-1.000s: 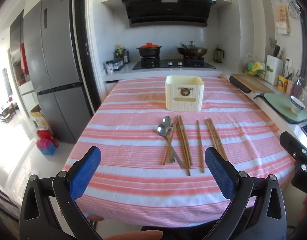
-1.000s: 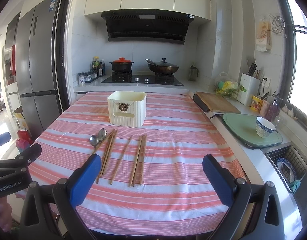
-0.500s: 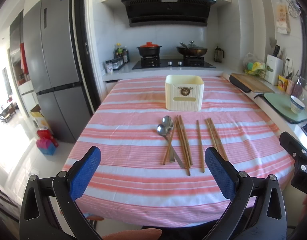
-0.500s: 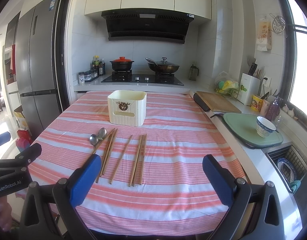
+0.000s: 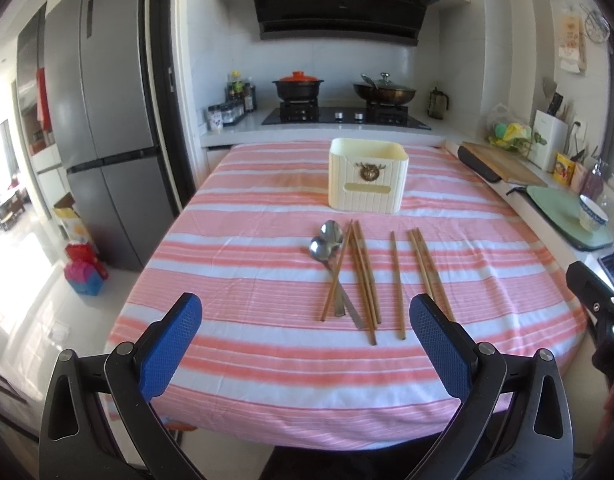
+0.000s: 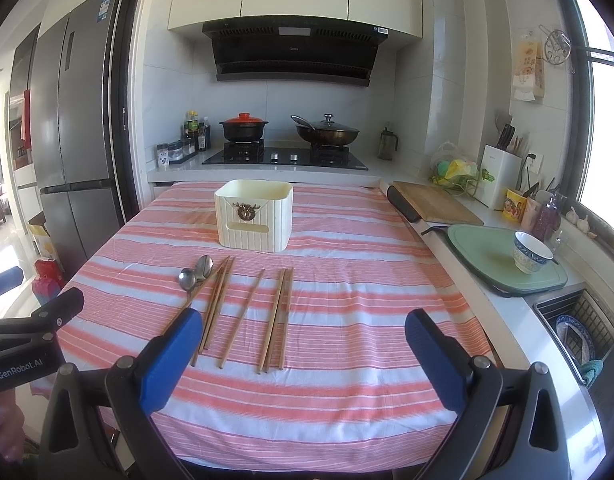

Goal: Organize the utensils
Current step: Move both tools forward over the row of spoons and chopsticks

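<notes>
The desk (image 5: 235, 272) under its pink striped cloth carries everything. A cream box (image 5: 367, 176) stands upright toward the far edge, mid-width, its top open and nothing visibly sticking out of it. All the utensils lie flat between the box and the near edge, well apart from the box. So the sorting has, by my reading, not yet begun: this looks like the approach before a first pick.

The left tool (image 5: 305, 346) hangs past the near edge, pads spread wide, holding nothing. The right tool (image 6: 303, 354) hovers likewise, wide and empty.

Chopsticks (image 6: 277, 314): I count seven, though the left cluster overlaps and may hide one. Spoons (image 5: 325, 242): two, bowls side by side, handles running under the leftmost chopsticks.

The next move calls for dropping low and closing narrowly on a thin stick; the lone middle chopstick (image 5: 396, 284) seems easiest.
</notes>
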{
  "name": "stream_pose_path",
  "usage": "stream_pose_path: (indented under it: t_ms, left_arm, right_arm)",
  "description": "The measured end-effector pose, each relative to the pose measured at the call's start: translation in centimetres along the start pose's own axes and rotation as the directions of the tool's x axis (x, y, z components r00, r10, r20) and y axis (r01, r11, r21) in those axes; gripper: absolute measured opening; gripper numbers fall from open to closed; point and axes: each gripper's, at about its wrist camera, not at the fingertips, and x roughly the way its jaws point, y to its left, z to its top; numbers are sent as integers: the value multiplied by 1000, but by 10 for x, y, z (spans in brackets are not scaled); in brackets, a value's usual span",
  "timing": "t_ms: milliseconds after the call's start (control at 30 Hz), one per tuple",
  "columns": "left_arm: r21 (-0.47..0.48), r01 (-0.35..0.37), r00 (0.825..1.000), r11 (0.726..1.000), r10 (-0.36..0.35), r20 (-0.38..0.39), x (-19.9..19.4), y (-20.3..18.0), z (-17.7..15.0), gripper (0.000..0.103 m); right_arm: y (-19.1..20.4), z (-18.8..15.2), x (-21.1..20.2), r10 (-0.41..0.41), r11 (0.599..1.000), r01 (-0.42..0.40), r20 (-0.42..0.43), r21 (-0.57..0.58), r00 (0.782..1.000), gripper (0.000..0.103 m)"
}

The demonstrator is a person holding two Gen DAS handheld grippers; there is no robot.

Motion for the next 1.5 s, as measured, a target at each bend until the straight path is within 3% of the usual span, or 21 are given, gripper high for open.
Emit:
stream_pose_path:
  t_ms: [400, 500, 600, 833, 967, 1100, 1300, 1500]
  left_arm:
    - [-107, -26, 979, 994, 4, -202, 81, 51, -9, 103]
    - [-97, -3, 975, 995, -18, -220, 111, 53, -3, 103]
    - [-39, -25, 968, 999, 15, -250, 154, 51, 0, 103]
    - [-24, -10, 925, 1000, 0, -381, 236, 51, -8, 102]
    - [33, -33, 921, 999, 43, -388, 246, 41, -14, 103]
    - [-4, 3, 922, 1000, -4, -387, 242, 35, -15, 102]
    - [23, 60, 924, 998, -47, -380, 234, 3, -20, 102]
    - [-3, 30, 925, 1000, -28, -379, 241, 0, -14, 102]
  right_arm:
    - [-25, -10, 42, -1, 999, 2, -24, 41, 1000, 103]
    - [-33, -18, 64, -15, 999, 18, -70, 41, 997, 103]
    - [-40, -26, 82, -25, 998, 32, -119, 58, 993, 103]
    - [-44, -44, 118, -34, 998, 47, -225, 52, 974, 103]
    - [-45, -48, 135, -39, 997, 55, -259, 53, 965, 103]
    - [-42, -50, 152, -30, 998, 45, -291, 44, 956, 103]
    - [-34, -50, 173, -4, 999, 18, -318, 41, 948, 103]
    - [-31, -48, 179, 2, 1000, 8, -318, 30, 948, 103]
